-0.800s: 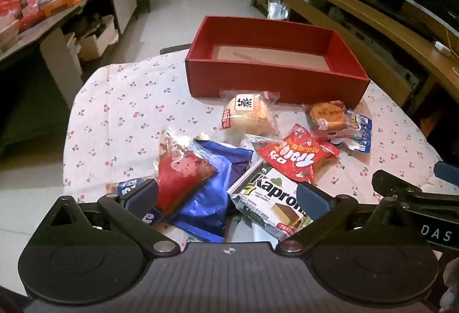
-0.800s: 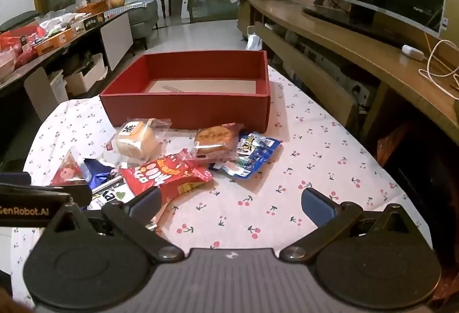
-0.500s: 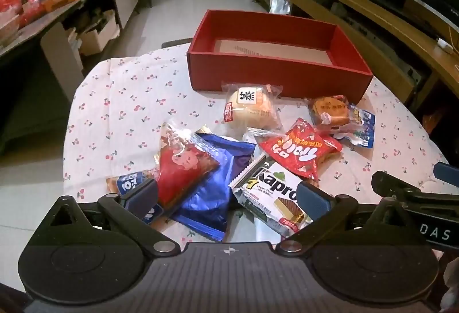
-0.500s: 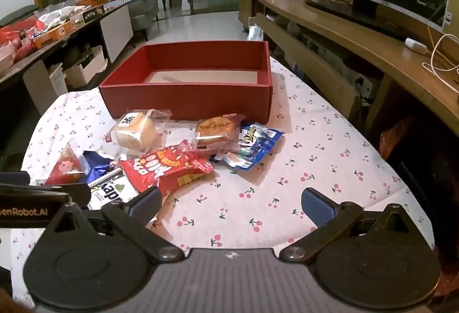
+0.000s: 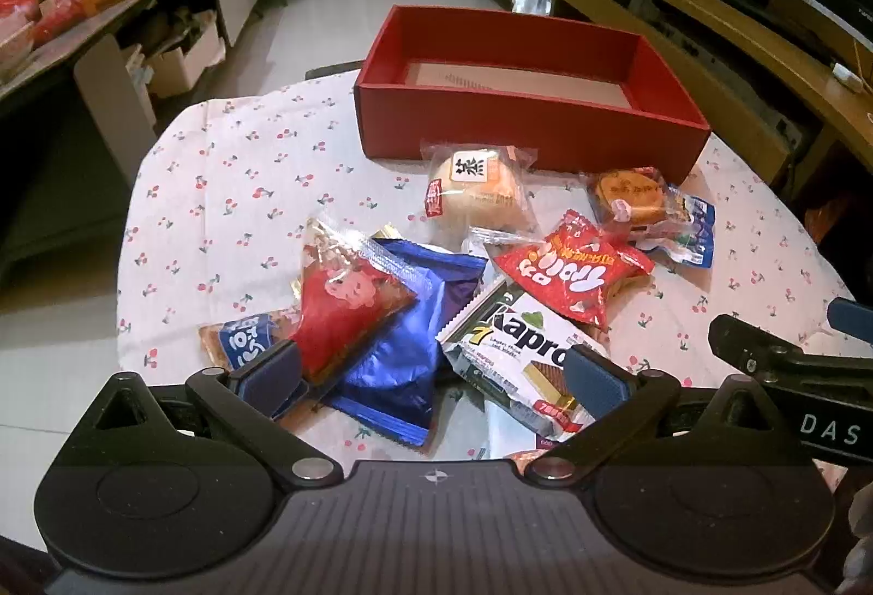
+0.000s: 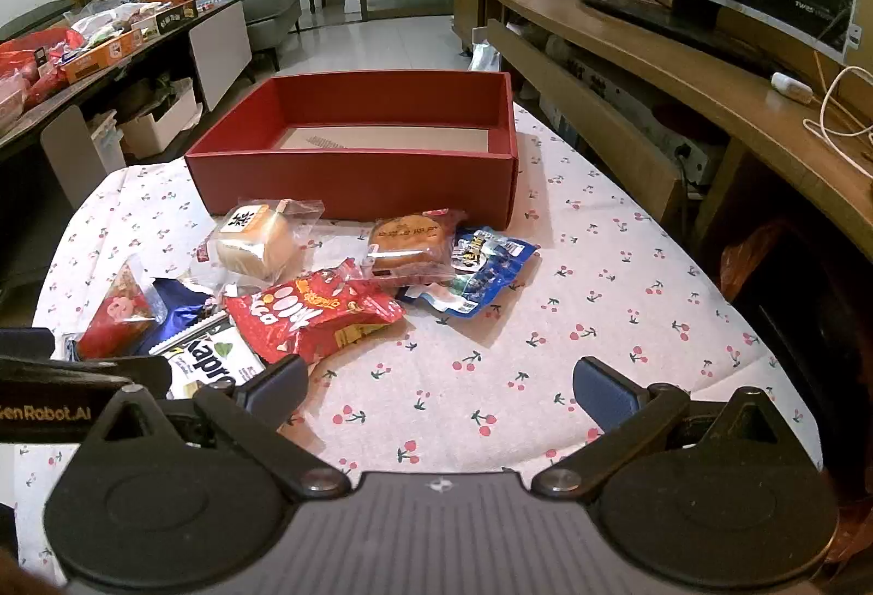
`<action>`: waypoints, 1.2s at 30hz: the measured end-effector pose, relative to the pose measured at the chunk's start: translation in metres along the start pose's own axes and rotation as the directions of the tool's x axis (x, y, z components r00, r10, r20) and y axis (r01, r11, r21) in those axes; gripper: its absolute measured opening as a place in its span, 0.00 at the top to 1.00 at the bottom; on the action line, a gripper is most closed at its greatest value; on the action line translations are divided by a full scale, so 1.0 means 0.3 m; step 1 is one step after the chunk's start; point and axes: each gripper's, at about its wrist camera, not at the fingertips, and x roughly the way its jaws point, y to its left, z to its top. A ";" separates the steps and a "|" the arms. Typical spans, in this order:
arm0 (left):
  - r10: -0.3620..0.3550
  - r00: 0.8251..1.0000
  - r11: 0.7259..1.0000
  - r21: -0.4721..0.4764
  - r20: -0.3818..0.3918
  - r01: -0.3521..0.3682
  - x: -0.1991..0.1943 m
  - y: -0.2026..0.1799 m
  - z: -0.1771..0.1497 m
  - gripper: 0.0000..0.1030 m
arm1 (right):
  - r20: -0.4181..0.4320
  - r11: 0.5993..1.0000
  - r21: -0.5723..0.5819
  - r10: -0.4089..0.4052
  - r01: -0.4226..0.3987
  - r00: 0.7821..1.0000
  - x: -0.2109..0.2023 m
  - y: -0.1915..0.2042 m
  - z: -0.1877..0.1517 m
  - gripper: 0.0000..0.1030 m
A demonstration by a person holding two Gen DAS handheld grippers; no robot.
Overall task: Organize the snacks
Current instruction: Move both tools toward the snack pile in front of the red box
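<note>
An open red box [image 5: 524,134] [image 6: 354,175] sits at the far side of a cherry-print tablecloth [image 5: 229,180] [image 6: 600,300], with only a card on its floor. Before it lie several wrapped snacks: a pale bun [image 5: 477,191] [image 6: 256,240], a brown cake [image 5: 627,199] [image 6: 406,243], a red puffed bag [image 5: 573,276] [image 6: 311,311], a blue foil pack [image 5: 406,338], a red clear-wrapped sweet [image 5: 344,311] [image 6: 117,311] and a Kapro wafer [image 5: 524,360] [image 6: 213,360]. My left gripper [image 5: 434,374] hangs open over the blue pack and wafer. My right gripper [image 6: 439,388] is open above bare cloth.
A blue-and-white pouch [image 6: 480,270] lies beside the brown cake. A long wooden TV bench [image 6: 682,66] runs along the right. A cluttered side table [image 6: 98,44] stands at the left. White floor tiles show beyond the box.
Both grippers have tilted further down and drawn nearer the snack pile. The snacks and box lie where they were. Both stay open.
</note>
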 end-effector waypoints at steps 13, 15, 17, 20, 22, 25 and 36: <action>0.011 1.000 1.000 0.008 -0.012 -0.011 0.008 -0.002 -0.010 0.01 | -0.009 1.000 -0.013 0.017 -0.017 1.000 -0.007 0.011 -0.002 0.00; 0.013 1.000 1.000 0.010 -0.013 -0.013 0.007 -0.003 -0.011 0.01 | -0.011 1.000 -0.014 0.017 -0.017 1.000 -0.006 0.012 -0.002 0.00; 0.015 1.000 1.000 0.011 -0.012 -0.015 0.007 -0.005 -0.012 0.02 | -0.013 1.000 -0.015 0.019 -0.019 1.000 -0.005 0.011 -0.001 0.00; 0.017 1.000 1.000 0.011 -0.014 -0.017 0.007 -0.004 -0.012 0.02 | -0.014 1.000 -0.015 0.020 -0.021 1.000 -0.004 0.013 -0.002 0.00; 0.017 1.000 1.000 0.012 -0.013 -0.016 0.007 -0.003 -0.012 0.02 | -0.016 1.000 -0.014 0.023 -0.023 1.000 -0.004 0.014 -0.001 0.00; 0.019 1.000 1.000 0.014 -0.013 -0.019 0.008 -0.003 -0.012 0.02 | -0.018 1.000 -0.014 0.025 -0.025 1.000 -0.004 0.017 -0.003 0.00; 0.021 1.000 1.000 0.009 -0.011 -0.021 0.002 0.011 -0.020 0.02 | -0.030 0.998 -0.018 0.055 -0.056 0.998 -0.004 0.028 -0.001 0.00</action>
